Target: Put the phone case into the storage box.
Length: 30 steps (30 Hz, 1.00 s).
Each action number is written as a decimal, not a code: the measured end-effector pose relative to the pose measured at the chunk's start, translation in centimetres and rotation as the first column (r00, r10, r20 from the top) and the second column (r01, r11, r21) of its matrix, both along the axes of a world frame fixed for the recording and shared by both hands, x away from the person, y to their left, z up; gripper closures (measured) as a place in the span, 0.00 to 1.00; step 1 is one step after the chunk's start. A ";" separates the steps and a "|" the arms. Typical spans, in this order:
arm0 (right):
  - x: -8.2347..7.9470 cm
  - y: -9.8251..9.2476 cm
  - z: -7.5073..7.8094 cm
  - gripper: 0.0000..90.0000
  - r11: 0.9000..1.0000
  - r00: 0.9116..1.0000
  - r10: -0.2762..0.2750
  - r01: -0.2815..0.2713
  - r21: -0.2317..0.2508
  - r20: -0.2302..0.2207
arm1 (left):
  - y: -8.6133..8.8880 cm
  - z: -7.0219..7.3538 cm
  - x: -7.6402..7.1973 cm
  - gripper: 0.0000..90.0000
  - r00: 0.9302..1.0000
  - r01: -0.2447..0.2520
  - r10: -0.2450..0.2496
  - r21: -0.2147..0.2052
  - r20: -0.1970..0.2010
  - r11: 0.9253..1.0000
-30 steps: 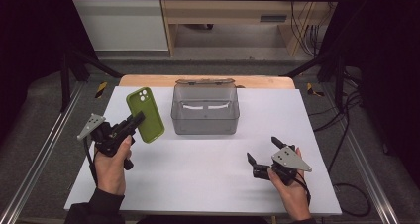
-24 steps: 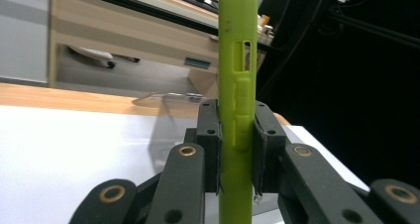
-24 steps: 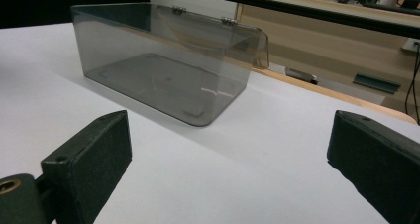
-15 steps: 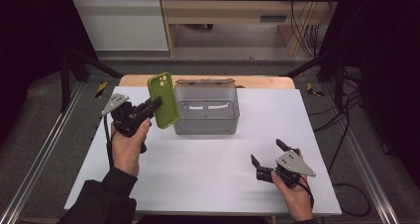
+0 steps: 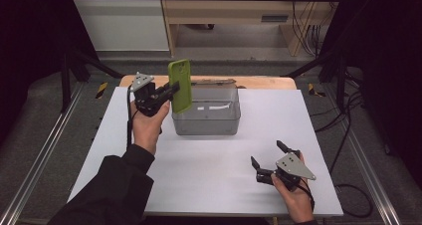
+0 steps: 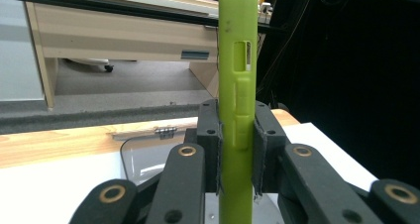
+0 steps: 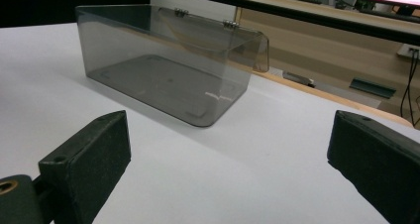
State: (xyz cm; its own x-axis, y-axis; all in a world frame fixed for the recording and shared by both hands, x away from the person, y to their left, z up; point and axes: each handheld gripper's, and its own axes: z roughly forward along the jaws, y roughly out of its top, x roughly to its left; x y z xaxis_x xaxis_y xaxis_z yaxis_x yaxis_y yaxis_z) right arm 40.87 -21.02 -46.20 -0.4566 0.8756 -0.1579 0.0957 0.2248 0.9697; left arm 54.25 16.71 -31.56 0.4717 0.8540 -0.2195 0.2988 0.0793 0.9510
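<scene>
The left gripper [image 5: 169, 91] pinches the green phone case [image 5: 180, 85] upright above the clear box's [image 5: 206, 118] left rim; lowering it inside comes next. The right gripper [image 5: 271, 161] rests spread, holding nothing.

Lime-green phone case [image 5: 180, 84]; smoky-grey clear box [image 5: 206, 116]; white table [image 5: 209, 165].

In your left gripper view, the green phone case [image 6: 237, 110] runs past the top and bottom edges, and your pads [image 6: 259, 154] cover its flanks. Your right gripper's [image 7: 228, 154] far jaw is cropped at the right edge.
</scene>
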 end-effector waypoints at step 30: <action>-0.1 -0.5 0.1 0.03 0.999 0.999 -0.033 0.033 0.029 0.011 | -2.5 -0.2 2.7 0.86 1.000 -0.029 0.030 0.030 -0.010 0.999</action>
